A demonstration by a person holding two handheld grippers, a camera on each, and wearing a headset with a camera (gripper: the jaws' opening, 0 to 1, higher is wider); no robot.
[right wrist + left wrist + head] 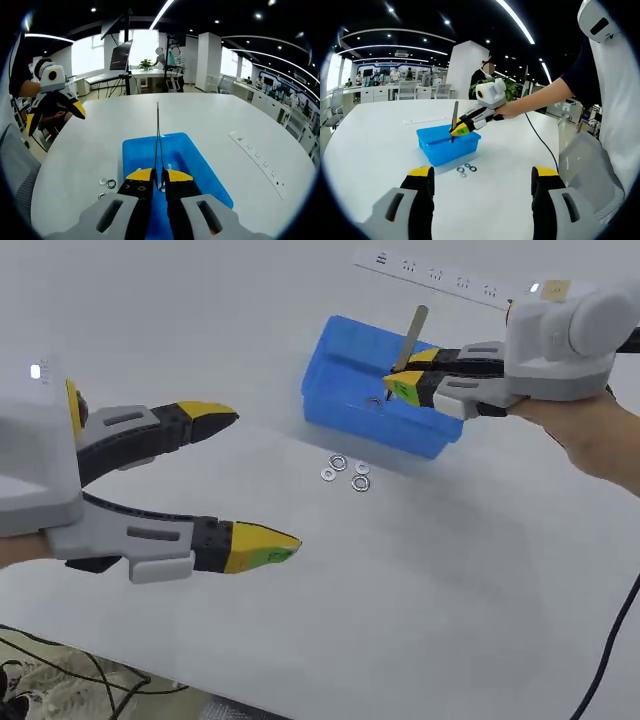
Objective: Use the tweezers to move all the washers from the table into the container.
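Blue container: upper centre of the head view, on the white table; one washer lies inside, near the front wall.
Washers: a small cluster on the table just in front of the container, mid-frame.
Tweezers: tilted, tips down inside the container.
Right gripper: upper right, jaws clamped tight on the tweezers.
Left gripper: lower left, jaws spread wide, holding nothing, well apart from the washers.
Power strip: top edge, markings too small to read.

Metal tweezers stand tips-down in the blue container, silver washers lying just beside it.
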